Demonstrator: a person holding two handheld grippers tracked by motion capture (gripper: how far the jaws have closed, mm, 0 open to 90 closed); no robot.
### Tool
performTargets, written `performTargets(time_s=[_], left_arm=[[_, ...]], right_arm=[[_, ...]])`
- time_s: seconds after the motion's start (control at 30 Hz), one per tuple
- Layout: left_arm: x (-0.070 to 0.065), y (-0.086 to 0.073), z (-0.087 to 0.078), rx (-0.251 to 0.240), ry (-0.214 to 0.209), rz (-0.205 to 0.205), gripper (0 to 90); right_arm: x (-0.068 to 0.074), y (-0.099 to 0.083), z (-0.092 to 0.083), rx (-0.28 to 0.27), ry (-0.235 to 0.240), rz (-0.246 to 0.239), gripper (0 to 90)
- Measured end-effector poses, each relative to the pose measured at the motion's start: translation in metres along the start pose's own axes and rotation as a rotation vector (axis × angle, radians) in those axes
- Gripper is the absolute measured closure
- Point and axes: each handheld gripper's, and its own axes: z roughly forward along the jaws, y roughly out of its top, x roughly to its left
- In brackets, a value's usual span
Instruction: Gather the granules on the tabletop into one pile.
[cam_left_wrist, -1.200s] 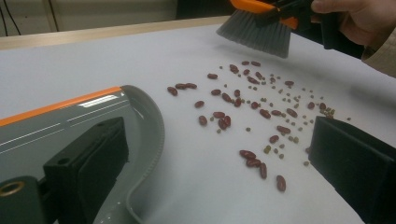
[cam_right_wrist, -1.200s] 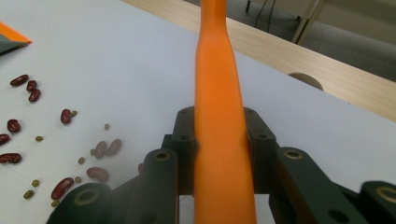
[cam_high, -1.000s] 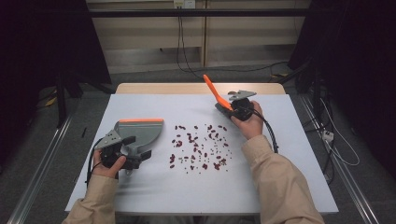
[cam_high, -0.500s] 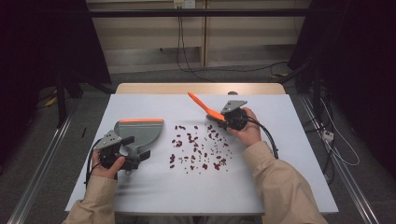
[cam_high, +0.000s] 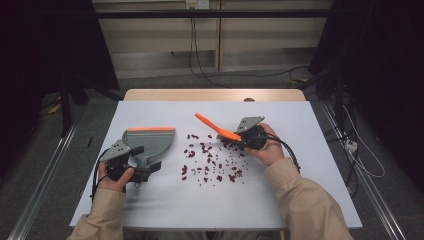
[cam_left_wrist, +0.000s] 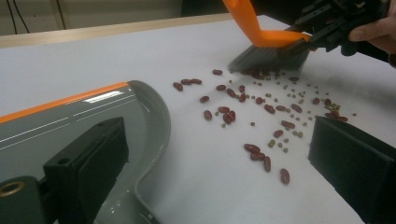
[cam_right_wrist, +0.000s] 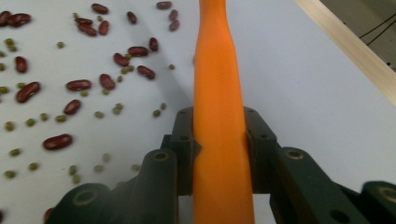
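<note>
A grey dustpan (cam_high: 150, 140) with an orange front lip lies flat at the left of the white table (cam_high: 320, 170). Its handle runs back between the wide-apart jaws of my left gripper (cam_high: 145, 159). In the left gripper view the pan (cam_left_wrist: 70, 121) sits under the left jaw, and the left gripper (cam_left_wrist: 215, 135) is open, with bare table in the gap. My right gripper (cam_high: 242, 136) is shut on the orange handle of a brush (cam_high: 215, 127). The grey bristles (cam_left_wrist: 266, 56) touch the far right edge of the scattered red and green beans (cam_high: 210, 160). The right gripper view shows the handle (cam_right_wrist: 219, 93) pinched in the gripper (cam_right_wrist: 219, 140), with beans (cam_right_wrist: 79, 84) to the left.
A wooden strip (cam_high: 215, 95) borders the table's far edge. Cables (cam_high: 360, 150) trail off the table at the right, and dark stands flank both sides. Bare white surface lies in front of the beans and along the far side.
My right gripper has carried the brush left and nearer, tipping the handle lower, so the bristles now rest at the beans' right edge. The left gripper and dustpan have not moved.
</note>
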Motion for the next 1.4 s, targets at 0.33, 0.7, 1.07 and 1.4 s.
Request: performTargets(time_s=[0.33,0.7,1.07,1.4], left_arm=[[-0.001,0.000,0.000,0.000,0.001,0.007,4.7],[-0.002,0.001,-0.001,-0.008,0.005,0.004,4.7],[-0.002,0.000,0.000,-0.004,-0.001,0.000,4.7],[0.000,-0.001,-0.002,-0.010,0.000,-0.007,4.7]], right_arm=[[0.018,-0.002,-0.013,0.006,0.057,-0.026,71.1],[0.011,0.005,-0.023,-0.060,0.040,0.028,71.5],[-0.025,0.020,0.015,-0.090,-0.059,0.083,71.6],[-0.019,0.039,0.052,-0.071,-0.008,0.015,71.5]])
